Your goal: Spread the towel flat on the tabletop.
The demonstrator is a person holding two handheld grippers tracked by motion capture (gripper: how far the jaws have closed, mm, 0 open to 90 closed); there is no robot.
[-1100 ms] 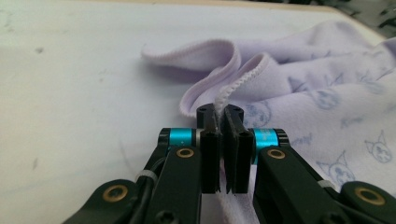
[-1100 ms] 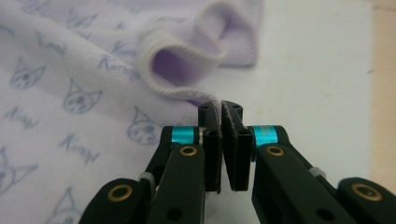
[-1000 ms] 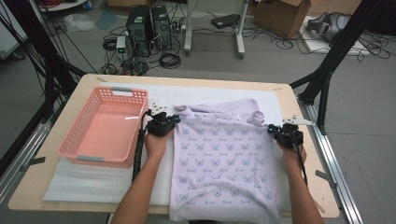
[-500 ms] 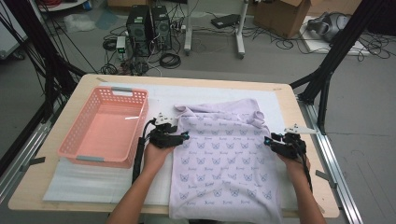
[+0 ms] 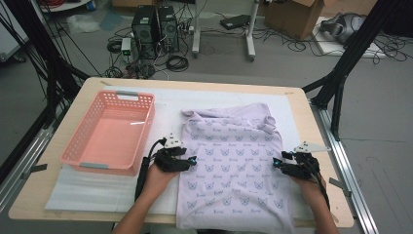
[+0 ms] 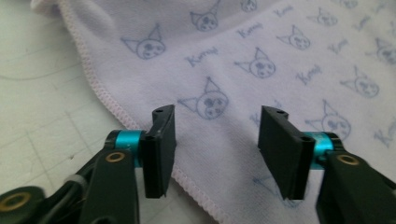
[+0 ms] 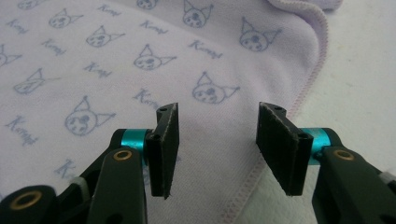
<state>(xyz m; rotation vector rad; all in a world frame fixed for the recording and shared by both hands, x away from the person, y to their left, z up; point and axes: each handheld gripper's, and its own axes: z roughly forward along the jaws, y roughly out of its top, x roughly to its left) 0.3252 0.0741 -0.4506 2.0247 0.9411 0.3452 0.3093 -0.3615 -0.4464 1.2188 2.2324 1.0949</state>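
The pink plastic basket [image 5: 109, 131] sat empty on the left part of the white mat [image 5: 165, 105], its near rim close to the left gripper [image 5: 187, 161] but apart from it. The lilac towel [image 5: 234, 161], printed with small cat faces, lay spread flat on the mat to the right of the basket, its near end hanging just over the table's [image 5: 316, 117] front edge and its far corners slightly rumpled.

The left gripper stood at the towel's left hem, the right gripper [image 5: 278, 165] at its right hem. Both had just been opening: in the left gripper view the jaws stood apart above the cloth, with the stitched hem [image 6: 116, 109] running under the left one, and nothing was pinched between them. In the right gripper view the jaws likewise stood released over the cloth, with the right hem [image 7: 308, 84] passing below them.

A bare strip of mat lay between basket and towel; beyond the right hem, a narrower strip of mat and then wood.
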